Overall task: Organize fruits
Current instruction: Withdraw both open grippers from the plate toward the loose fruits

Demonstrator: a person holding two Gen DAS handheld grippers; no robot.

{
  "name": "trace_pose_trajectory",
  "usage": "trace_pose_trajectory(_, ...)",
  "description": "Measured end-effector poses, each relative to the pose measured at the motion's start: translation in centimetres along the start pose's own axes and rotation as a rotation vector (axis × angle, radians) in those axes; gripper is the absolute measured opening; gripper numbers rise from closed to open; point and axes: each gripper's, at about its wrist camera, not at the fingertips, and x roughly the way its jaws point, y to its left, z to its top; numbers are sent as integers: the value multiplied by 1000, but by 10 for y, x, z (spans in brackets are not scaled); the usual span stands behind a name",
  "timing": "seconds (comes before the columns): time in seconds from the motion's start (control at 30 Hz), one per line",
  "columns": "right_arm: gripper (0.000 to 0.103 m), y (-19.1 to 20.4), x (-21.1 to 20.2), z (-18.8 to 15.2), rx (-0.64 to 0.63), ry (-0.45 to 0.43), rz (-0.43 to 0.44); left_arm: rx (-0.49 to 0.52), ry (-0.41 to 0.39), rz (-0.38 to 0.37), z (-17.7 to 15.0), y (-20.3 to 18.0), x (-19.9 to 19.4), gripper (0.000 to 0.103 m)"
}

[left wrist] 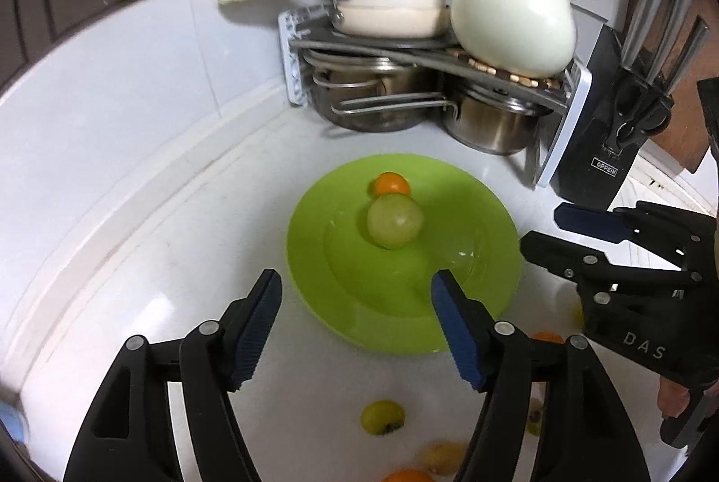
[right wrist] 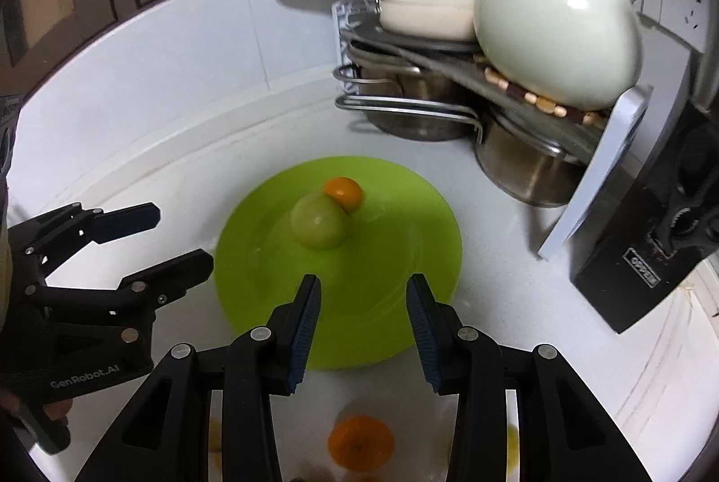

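Green plate [left wrist: 476, 293] near counter's back corner: green apple [left wrist: 395, 221] touching orange [left wrist: 392, 184] at centre. Left gripper [left wrist: 357, 291], marked "GenRobot.AI": wide open, empty. Right gripper [right wrist: 364, 293], marked "DAS": half open, empty. Knife block [left wrist: 597, 149]: "OPPEIN".

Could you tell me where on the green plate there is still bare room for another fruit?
The green plate is bare across its near half and right side. The far middle is taken: the orange fruit touches the green fruit there.
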Motion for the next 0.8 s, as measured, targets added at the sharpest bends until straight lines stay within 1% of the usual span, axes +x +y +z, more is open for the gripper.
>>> trace_pose_trajectory(0.07,41,1,-9,-1,2,-14,4,-4,-19,6,-2,0,-12,71)
trace_pose_trajectory(0.17,49,4,-24,-4,3,-37,8,-12,-41,11,-5,-1,-27,74)
trace_pose_trajectory(0.33,54,8,-47,-13,-5,-71,13,-20,-87,29,-15,-3,-56,79)
trace_pose_trajectory(0.57,54,22,-74,-28,-55,-125,26,-18,-128,25,-33,0,-88,83)
trace_pose_trajectory(0.8,54,40,-96,-43,-115,-171,47,-19,-128,27,-60,1,-105,84)
